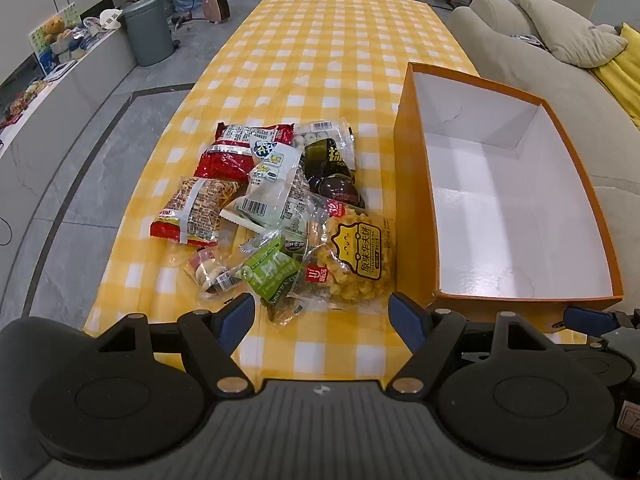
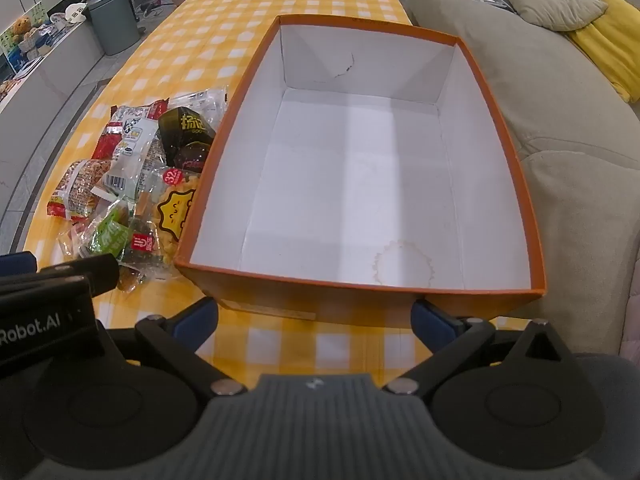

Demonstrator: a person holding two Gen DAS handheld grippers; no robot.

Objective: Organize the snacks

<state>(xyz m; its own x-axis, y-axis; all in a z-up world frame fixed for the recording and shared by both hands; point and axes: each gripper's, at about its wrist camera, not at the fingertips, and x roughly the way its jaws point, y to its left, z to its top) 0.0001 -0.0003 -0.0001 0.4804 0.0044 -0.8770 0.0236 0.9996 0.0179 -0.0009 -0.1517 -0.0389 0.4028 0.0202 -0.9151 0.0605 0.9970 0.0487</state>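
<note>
Left wrist view, tongs: left gripper (image 1: 321, 314) spread wide above the cloth, nothing between its blue pads.
Left wrist view, snacks: snack pile (image 1: 276, 208) lies at 12 o'clock, just beyond the tips; the green pack (image 1: 271, 274) and yellow bag (image 1: 354, 258) are nearest.
Left wrist view, risk: packs overlap, so a pinch may likely drag two at once, or slip on glossy film.
Right wrist view, tongs: right gripper (image 2: 315, 316) fully spread, empty, near the box (image 2: 360, 284).
Right wrist view, box: empty, at 12 o'clock; pile at 10 o'clock, touching its left wall.
Right wrist view, risk: the two grippers sit close; crossing for snacks could knock them together or shove the box.
</note>
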